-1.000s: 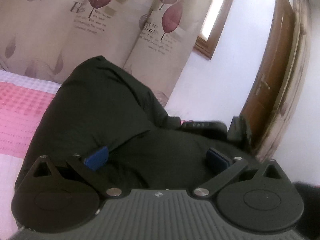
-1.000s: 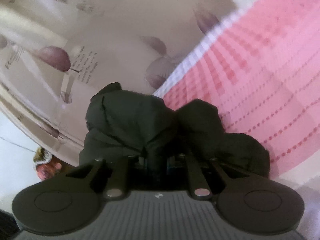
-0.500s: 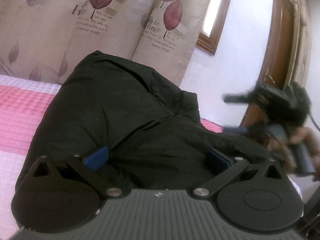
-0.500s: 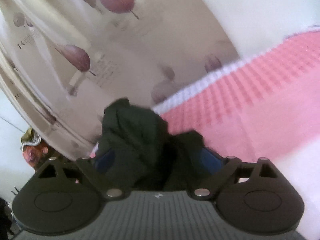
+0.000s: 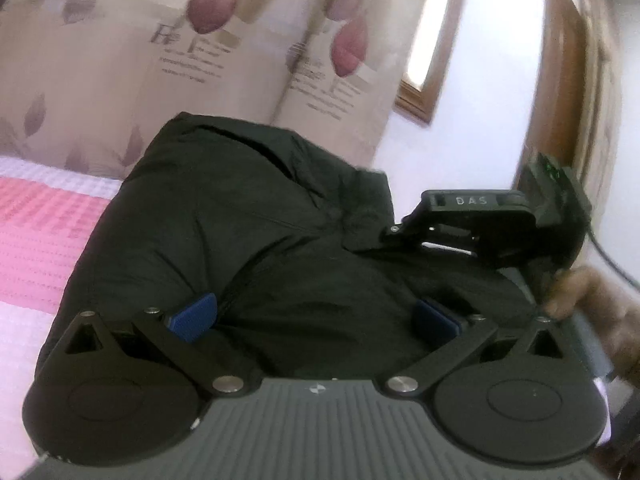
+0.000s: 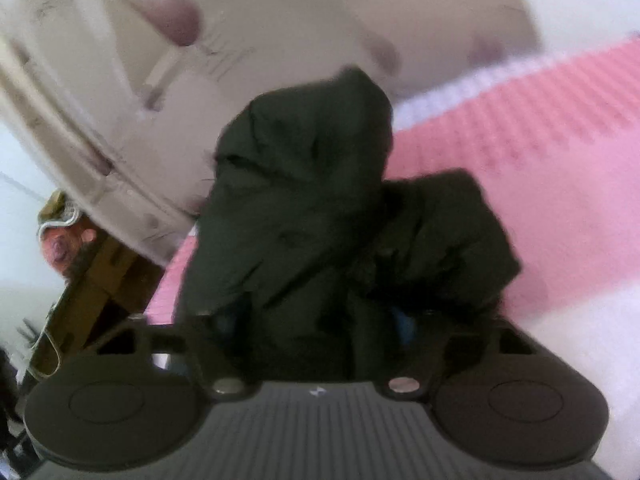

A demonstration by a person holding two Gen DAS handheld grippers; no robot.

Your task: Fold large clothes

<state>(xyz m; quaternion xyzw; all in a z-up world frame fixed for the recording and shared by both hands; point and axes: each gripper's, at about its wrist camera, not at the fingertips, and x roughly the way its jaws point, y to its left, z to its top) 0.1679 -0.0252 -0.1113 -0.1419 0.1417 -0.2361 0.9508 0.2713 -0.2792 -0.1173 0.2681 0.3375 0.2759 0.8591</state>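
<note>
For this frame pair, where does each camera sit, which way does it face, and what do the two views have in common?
Left wrist: on the left gripper, facing along its wide-open blue pads over the dark garment toward the curtain; the right gripper and a hand show at right.
Right wrist: on the right gripper, facing over bunched garment between its fingers, which have just been closing; whether the pads press is unclear; no hand is visible.
Shared: the garment, the pink bedspread and the curtain.
</note>
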